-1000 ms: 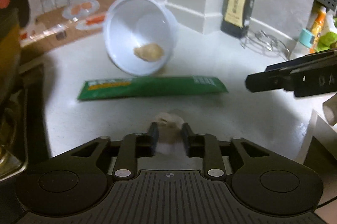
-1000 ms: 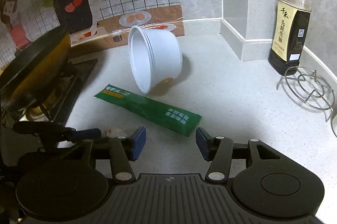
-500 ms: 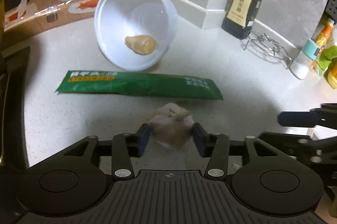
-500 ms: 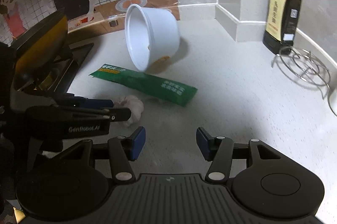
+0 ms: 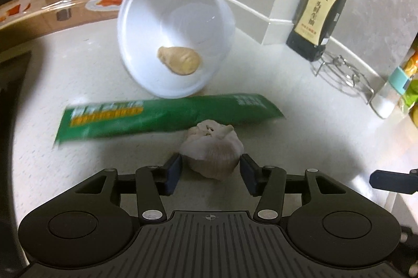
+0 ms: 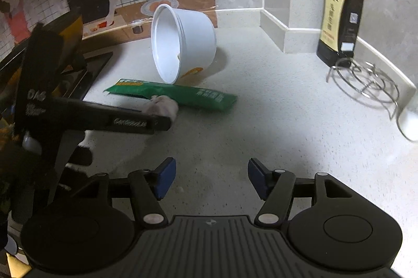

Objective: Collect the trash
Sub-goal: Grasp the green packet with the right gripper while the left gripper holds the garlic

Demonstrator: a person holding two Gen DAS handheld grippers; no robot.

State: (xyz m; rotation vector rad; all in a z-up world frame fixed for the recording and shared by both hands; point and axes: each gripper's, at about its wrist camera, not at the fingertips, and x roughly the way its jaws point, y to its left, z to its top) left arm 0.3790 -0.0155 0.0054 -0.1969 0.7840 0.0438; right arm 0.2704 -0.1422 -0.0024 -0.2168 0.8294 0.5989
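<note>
While closing, left hand-held gripper [image 5: 211, 173] flanks garlic [image 5: 213, 151] (untouched).

One white tub [image 5: 177, 24], one green wrapper [image 5: 162, 117], one garlic bulb [image 5: 213, 147], one sauce bottle [image 5: 320, 16], one wire trivet [image 5: 342, 74].

The right gripper [image 6: 209, 178] is held over bare counter [image 6: 274, 126], its jaws opening with nothing between them. Ahead, a white tub [image 6: 183, 42] is seen tipped on its side behind a green packet [image 6: 183, 95]. The left gripper [image 6: 162, 118] is seen beside a garlic bulb [image 6: 163, 104].
</note>
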